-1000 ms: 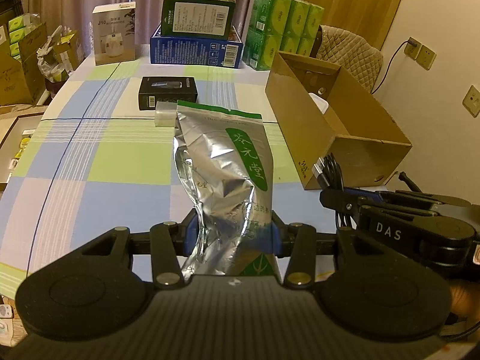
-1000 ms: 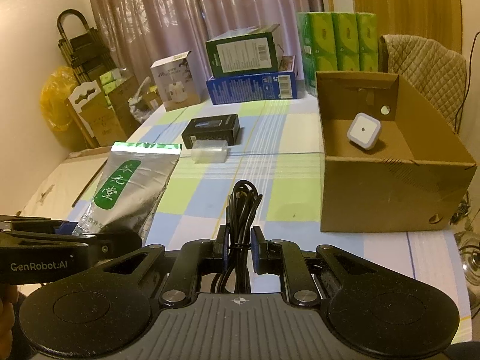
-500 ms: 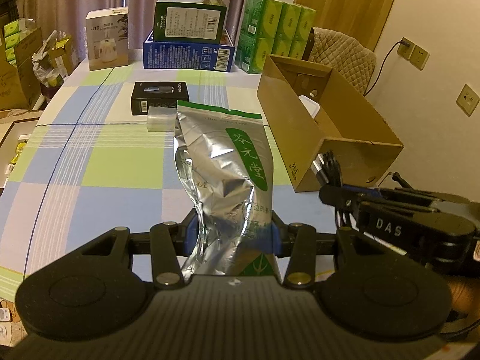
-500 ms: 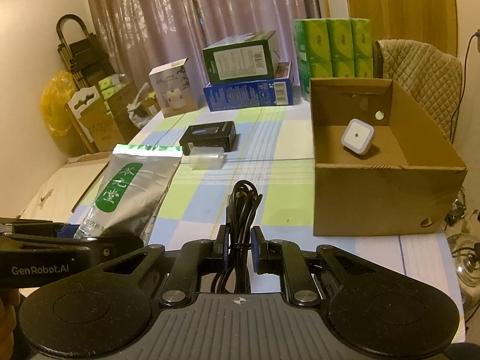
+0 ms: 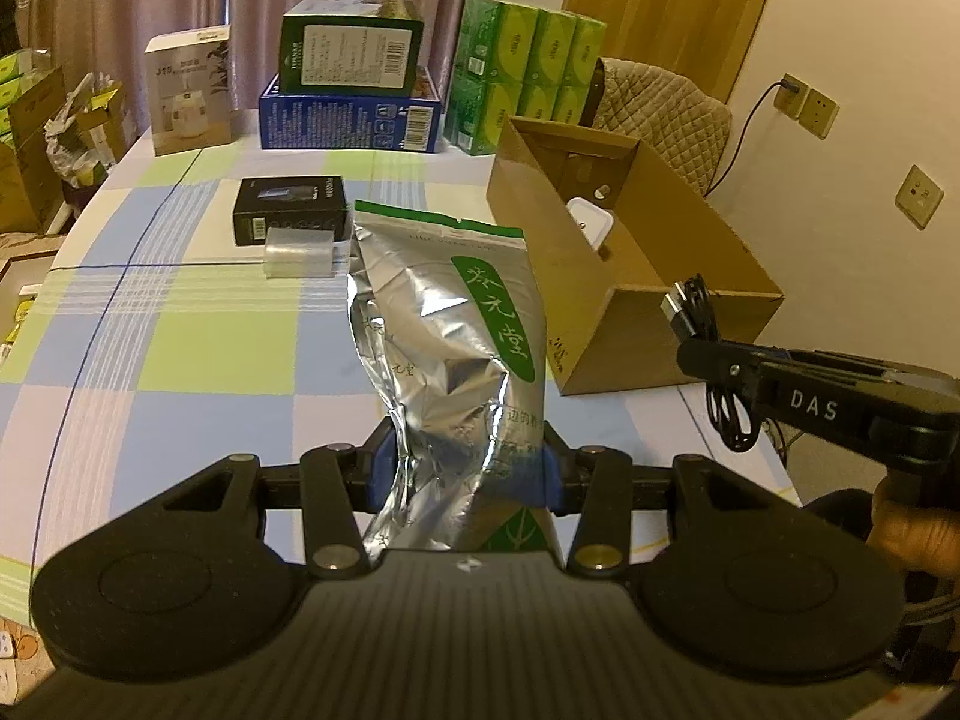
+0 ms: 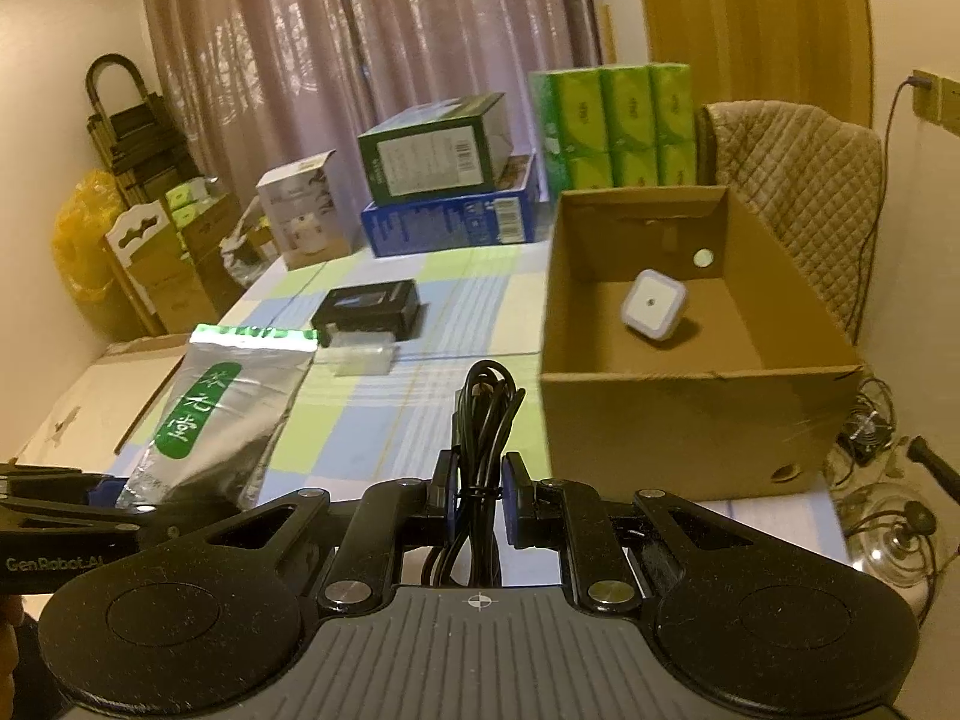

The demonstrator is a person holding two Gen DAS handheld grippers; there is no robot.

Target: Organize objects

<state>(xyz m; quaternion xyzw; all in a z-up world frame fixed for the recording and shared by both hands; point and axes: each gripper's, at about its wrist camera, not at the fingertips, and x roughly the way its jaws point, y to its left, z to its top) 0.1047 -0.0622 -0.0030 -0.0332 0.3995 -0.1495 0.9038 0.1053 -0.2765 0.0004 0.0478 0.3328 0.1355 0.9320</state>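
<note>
My left gripper is shut on the bottom of a silver foil tea bag with a green label, held above the checked tablecloth. From the right wrist view the same tea bag shows at lower left. My right gripper is shut on a coiled black cable, which also shows at the right of the left wrist view as a cable near the open cardboard box. That cardboard box stands just right of the cable and holds a small white square device.
A black box and a small clear packet lie mid-table. At the far end stand a green box on a blue box, a white carton and green tissue packs. A quilted chair is behind the cardboard box.
Both grippers have risen and pulled back a little, each with its load. The cardboard box now looks lower, with more of its inside visible.
</note>
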